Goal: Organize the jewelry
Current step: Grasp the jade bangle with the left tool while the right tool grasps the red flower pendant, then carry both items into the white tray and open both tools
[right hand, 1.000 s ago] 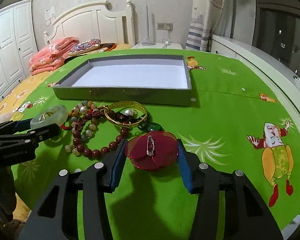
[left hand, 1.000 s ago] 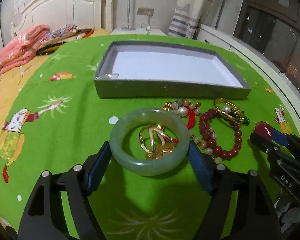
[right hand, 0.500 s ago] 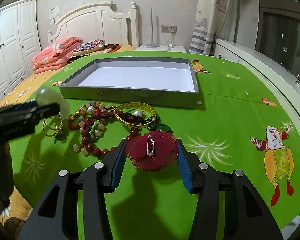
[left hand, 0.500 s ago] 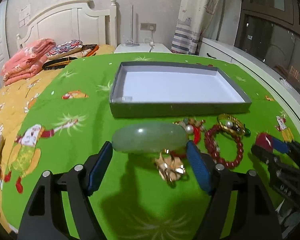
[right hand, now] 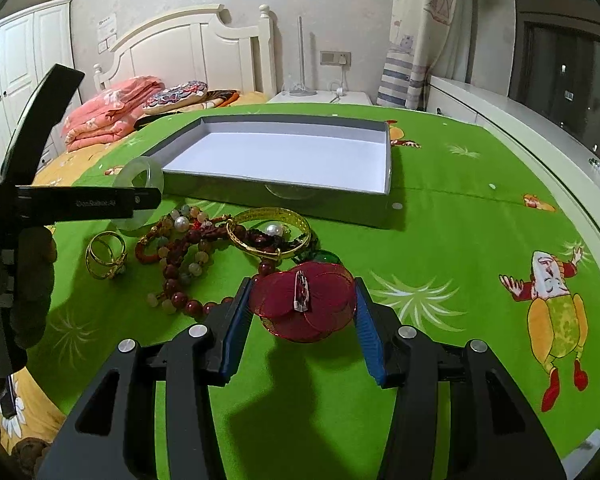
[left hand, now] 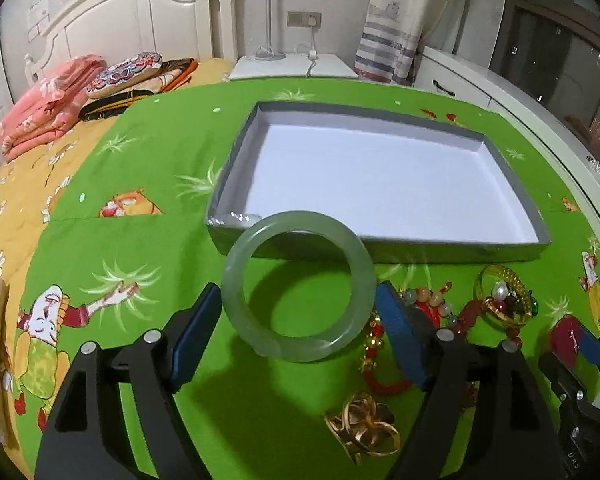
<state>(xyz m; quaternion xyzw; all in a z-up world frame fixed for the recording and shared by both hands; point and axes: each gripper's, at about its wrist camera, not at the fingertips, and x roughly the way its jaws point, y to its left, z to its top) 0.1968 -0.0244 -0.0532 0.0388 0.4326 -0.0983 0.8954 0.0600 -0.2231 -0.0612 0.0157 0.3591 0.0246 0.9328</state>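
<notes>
left gripper (left hand: 298, 316) clamps jade bangle (left hand: 298, 286) near tray (left hand: 540, 236); right gripper (right hand: 302, 306) clamps red brooch (right hand: 304, 300), only right view.

Even, fairly bright indoor light falls from overhead, throwing dark soft-edged shadows onto the green cartoon-print bedspread (right hand: 440, 240). The white floor of the grey shallow box (left hand: 380, 176) looks washed out. Fisheye bending curves the edges; corners vignette black.

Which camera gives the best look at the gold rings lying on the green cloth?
The right wrist view. There the gold rings lie in the open on the green cloth, left of the bead bracelets, whole and unblocked. In the left wrist view they sit low near the frame's bottom, stretched by the fisheye, beside the left gripper.
</notes>
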